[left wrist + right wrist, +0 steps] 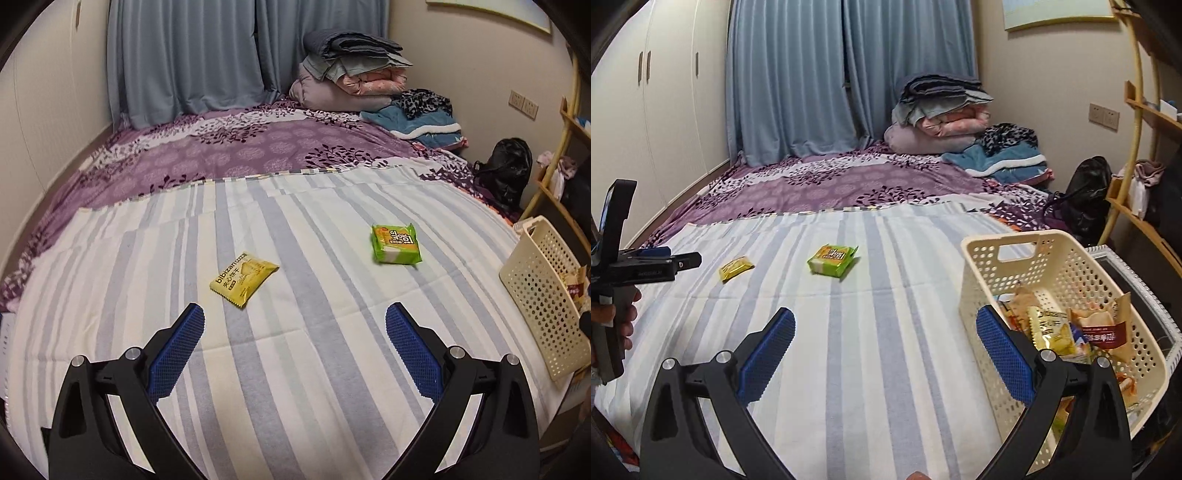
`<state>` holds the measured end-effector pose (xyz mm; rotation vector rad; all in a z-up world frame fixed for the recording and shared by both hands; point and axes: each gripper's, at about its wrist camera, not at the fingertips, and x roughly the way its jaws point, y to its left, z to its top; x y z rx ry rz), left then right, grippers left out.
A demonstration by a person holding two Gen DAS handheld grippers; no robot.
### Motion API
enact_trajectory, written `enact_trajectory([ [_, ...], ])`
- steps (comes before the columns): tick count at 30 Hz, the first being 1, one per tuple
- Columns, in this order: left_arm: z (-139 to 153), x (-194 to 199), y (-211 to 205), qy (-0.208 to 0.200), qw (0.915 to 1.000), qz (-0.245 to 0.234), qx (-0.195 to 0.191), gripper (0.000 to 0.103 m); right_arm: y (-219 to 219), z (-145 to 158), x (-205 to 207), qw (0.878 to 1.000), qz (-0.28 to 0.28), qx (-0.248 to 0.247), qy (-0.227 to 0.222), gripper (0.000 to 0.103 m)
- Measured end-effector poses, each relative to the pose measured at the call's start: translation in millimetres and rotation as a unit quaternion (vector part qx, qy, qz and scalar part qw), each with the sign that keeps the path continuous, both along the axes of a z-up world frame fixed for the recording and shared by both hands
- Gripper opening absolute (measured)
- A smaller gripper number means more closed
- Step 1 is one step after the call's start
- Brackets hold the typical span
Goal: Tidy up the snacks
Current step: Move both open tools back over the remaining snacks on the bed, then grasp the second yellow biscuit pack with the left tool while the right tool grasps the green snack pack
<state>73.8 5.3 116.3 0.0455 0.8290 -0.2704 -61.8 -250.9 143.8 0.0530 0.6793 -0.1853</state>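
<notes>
A yellow snack packet (243,282) lies on the striped sheet just ahead of my left gripper (295,317), which is open and empty. Farther right lies a green snack packet (396,244). The cream perforated basket (543,295) stands at the bed's right edge. In the right wrist view my right gripper (885,319) is open and empty beside the basket (982,280), which holds several snack packs (1052,332). The yellow packet (735,268) and the green packet (832,257) lie farther out on the sheet. The left gripper (687,260) shows at the left, held by a hand.
Folded bedding (351,74) and a blue blanket (417,122) are piled at the far end of the bed. A black bag (506,173) and a wooden shelf (565,177) stand to the right. Blue curtains (192,55) hang behind, wardrobe doors (646,110) on the left.
</notes>
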Motion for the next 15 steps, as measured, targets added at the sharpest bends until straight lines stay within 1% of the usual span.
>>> enact_trajectory([
  [2, -6.5, 7.3, 8.2, 0.009, 0.9999, -0.001, -0.009, 0.100, 3.6, -3.4, 3.3, 1.000, 0.007, 0.001, 0.005, 0.098],
  [4, -15.1, 16.8, 15.5, 0.017, 0.9998, -0.003, -0.008, 0.100, 7.8, -6.8, 6.9, 1.000, 0.015, 0.002, 0.010, 0.098],
  [9, -35.5, 40.5, 21.7, 0.031, 0.9993, -0.011, 0.017, 0.100, 18.9, -17.8, 18.1, 0.998, 0.047, 0.011, 0.029, 0.098],
  [13, -54.0, 62.6, 22.6, 0.045, 0.9980, -0.021, 0.040, 0.100, 26.2, -27.5, 27.0, 0.997, 0.062, 0.014, 0.045, 0.098],
  [15, -63.2, 73.4, 23.7, 0.054, 0.9972, -0.021, 0.046, 0.100, 28.5, -31.9, 31.0, 0.996, 0.067, 0.015, 0.053, 0.098],
])
